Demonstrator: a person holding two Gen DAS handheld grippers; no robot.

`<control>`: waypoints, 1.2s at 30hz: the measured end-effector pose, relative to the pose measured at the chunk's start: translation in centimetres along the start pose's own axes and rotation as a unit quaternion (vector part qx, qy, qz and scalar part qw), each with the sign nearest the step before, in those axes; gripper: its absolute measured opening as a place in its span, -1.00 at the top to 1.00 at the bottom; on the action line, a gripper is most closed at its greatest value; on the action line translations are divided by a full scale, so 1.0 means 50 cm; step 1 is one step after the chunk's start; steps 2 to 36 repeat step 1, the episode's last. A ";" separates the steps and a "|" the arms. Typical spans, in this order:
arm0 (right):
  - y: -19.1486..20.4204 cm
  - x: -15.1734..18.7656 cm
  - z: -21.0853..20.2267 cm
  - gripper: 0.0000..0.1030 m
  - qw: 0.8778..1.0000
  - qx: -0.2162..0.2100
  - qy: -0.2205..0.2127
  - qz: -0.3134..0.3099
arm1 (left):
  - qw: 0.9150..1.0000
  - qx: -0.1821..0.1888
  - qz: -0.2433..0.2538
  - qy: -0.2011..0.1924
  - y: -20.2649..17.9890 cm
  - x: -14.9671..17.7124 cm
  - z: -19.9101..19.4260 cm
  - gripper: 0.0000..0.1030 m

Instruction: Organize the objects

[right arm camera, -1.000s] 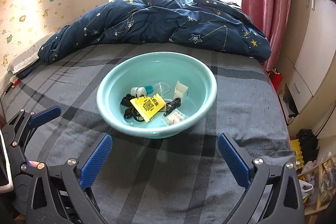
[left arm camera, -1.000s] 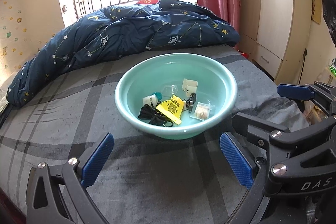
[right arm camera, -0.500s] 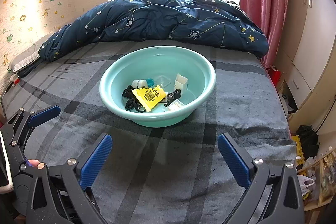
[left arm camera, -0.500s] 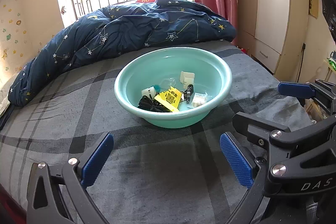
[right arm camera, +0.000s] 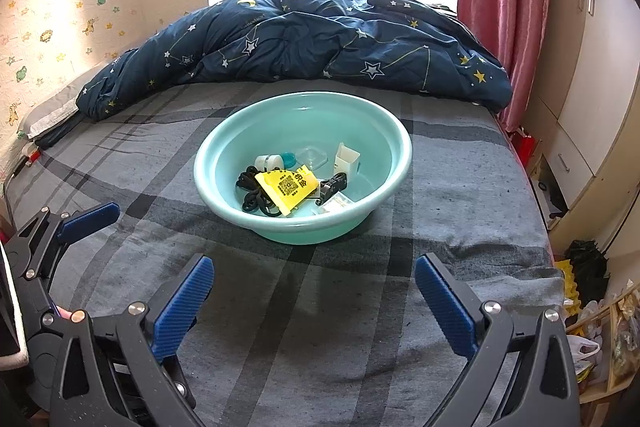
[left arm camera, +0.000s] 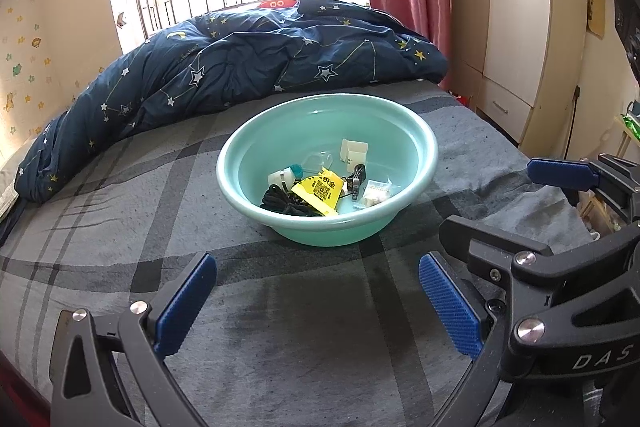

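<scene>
Your left gripper (left arm camera: 316, 301) hangs over the grey plaid bedsheet (left arm camera: 120, 227) with its blue-padded fingers (left arm camera: 186, 303) spread wide and nothing between them. Your right gripper (right arm camera: 314, 303) is the same — fingers wide apart, holding nothing, low over the sheet. In the left wrist view you can see the right gripper (left arm camera: 560, 211) just beside you at the right edge; in the right wrist view the left gripper (right arm camera: 52, 239) shows at the left edge.

The teal basin (left arm camera: 424, 163) sits on the bed ahead of both grippers, well clear of the pads. Everything small lies inside it: a yellow packet (right arm camera: 286, 187) resting partly over a coiled black cord (right arm camera: 252, 195), a white bottle with a teal cap (right arm camera: 272, 159) behind those, a clear plastic lid (right arm camera: 312, 155), a small white box (right arm camera: 347, 159) standing upright, a black clip (right arm camera: 332, 185) and a clear pouch (right arm camera: 336, 205) near the front wall. Beyond the basin a navy star-print duvet (right arm camera: 304, 43) lies bunched along the window side.
</scene>
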State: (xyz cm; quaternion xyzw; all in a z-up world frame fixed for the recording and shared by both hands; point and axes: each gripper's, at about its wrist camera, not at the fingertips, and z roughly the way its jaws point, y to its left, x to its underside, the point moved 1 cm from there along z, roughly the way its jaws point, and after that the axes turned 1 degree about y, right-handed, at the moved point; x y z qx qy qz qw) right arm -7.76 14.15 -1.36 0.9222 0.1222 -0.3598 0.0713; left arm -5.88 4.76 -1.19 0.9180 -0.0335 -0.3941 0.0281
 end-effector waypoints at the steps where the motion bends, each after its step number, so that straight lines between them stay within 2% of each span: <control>1: 0.000 0.001 -0.001 -1.00 1.000 0.000 0.000 0.000 | 1.000 0.001 0.000 0.001 0.001 0.001 0.002 -1.00; 36: 0.000 0.001 -0.001 -1.00 1.000 0.000 0.000 0.000 | 1.000 0.001 0.000 0.001 0.001 0.001 0.002 -1.00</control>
